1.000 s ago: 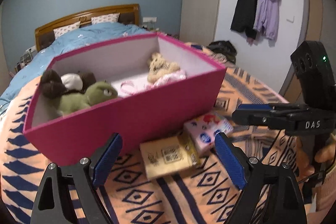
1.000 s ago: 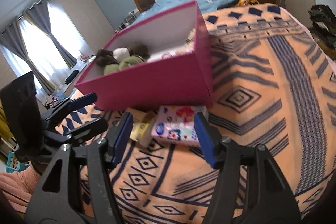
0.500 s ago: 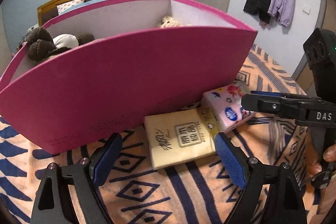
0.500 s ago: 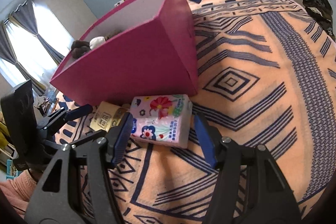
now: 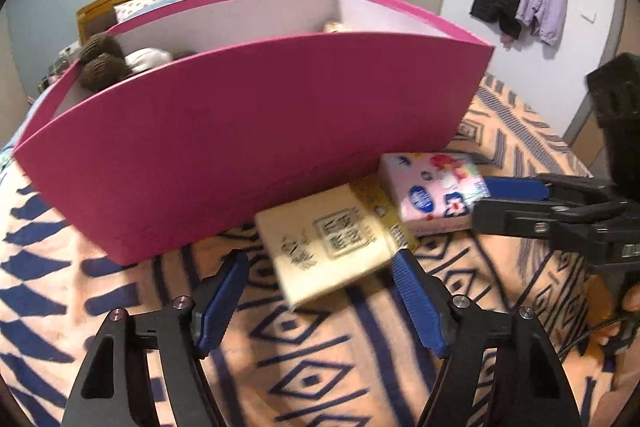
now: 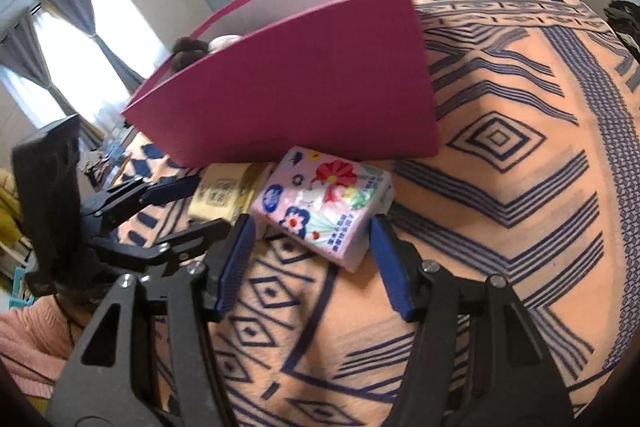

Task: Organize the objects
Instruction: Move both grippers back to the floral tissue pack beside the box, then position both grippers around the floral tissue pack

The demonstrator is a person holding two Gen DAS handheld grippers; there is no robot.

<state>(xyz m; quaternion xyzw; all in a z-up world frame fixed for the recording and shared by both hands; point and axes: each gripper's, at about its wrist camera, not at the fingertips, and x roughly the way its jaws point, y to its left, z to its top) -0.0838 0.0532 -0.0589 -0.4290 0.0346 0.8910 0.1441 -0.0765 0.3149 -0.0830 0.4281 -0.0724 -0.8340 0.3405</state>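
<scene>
A bedroom: the bed (image 5: 100, 291) under its orange-and-navy blanket carries the pink box (image 5: 256, 143) mid-bed. I have dropped both hands closer. My left gripper (image 5: 320, 287) has just been narrowing its jaws around the yellow tissue pack (image 5: 328, 243), not yet touching. My right gripper (image 6: 312, 255) stands spread astride the floral tissue pack (image 6: 324, 199). Both packs lie outside the box, ready for lifting in.

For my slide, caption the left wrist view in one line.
Left gripper, jaws just closing, straddles a yellow tissue pack beside a pink box on a patterned blanket.
</scene>
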